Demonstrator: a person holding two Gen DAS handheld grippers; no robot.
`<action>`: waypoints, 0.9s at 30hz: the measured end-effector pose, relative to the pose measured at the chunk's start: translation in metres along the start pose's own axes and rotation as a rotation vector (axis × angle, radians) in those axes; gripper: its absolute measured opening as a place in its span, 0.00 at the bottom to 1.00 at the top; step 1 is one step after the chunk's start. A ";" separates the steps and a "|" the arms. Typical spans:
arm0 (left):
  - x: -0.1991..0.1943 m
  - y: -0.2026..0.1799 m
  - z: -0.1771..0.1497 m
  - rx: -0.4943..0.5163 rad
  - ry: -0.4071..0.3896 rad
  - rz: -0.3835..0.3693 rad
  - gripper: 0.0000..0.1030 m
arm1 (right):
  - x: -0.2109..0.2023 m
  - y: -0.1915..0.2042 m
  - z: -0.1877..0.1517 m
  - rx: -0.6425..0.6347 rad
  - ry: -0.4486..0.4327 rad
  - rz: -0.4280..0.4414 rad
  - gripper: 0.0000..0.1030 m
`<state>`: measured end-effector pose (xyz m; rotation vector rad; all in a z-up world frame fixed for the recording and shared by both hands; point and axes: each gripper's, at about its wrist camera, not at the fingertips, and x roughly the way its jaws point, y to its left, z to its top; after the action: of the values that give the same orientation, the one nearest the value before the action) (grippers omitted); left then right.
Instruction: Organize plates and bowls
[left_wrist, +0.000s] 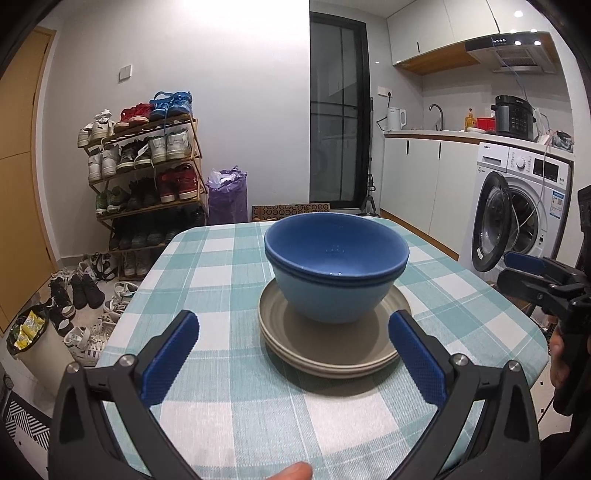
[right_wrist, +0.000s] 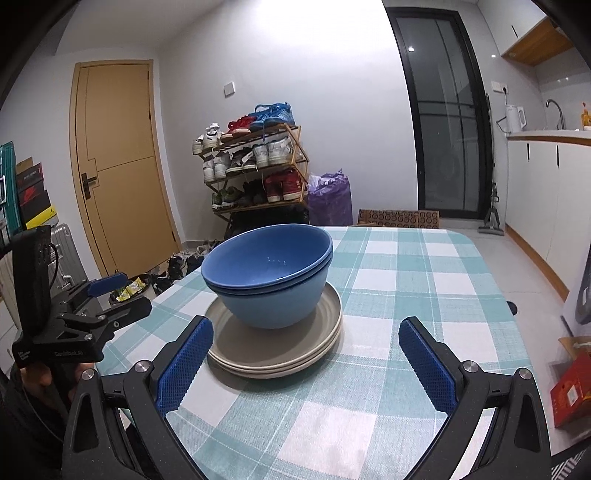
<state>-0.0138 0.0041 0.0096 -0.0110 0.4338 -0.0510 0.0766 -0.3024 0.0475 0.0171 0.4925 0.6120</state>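
Two nested blue bowls (left_wrist: 336, 269) (right_wrist: 269, 277) stand upright on a stack of beige plates (left_wrist: 328, 347) (right_wrist: 277, 350) in the middle of the checked table (left_wrist: 236, 406) (right_wrist: 388, 295). My left gripper (left_wrist: 293, 354) is open just in front of the plates, with nothing between its blue pads (left_wrist: 168, 360). My right gripper (right_wrist: 306, 365) is also open and empty, a little to the right of the stack's near edge. Each gripper appears at the edge of the other's view: the right gripper (left_wrist: 517, 271), the left gripper (right_wrist: 118, 291).
A shoe rack (left_wrist: 144, 173) and loose shoes sit on the floor past the table's left side. A washing machine (left_wrist: 517, 214) with its door open and kitchen cabinets are at the right. A fingertip (left_wrist: 291, 472) shows at the bottom edge. A red box (right_wrist: 572, 387) lies on the floor at right.
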 end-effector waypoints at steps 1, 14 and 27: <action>-0.002 -0.001 -0.002 0.000 -0.003 0.001 1.00 | -0.002 0.001 -0.002 -0.003 -0.007 -0.002 0.99; -0.022 -0.004 -0.007 0.019 -0.036 0.012 1.00 | -0.025 0.016 -0.017 -0.054 -0.059 -0.007 0.99; -0.038 -0.003 -0.005 0.015 -0.068 0.022 1.00 | -0.032 0.020 -0.023 -0.066 -0.073 -0.001 0.99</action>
<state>-0.0503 0.0032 0.0210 0.0062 0.3652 -0.0322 0.0328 -0.3069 0.0448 -0.0238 0.4012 0.6241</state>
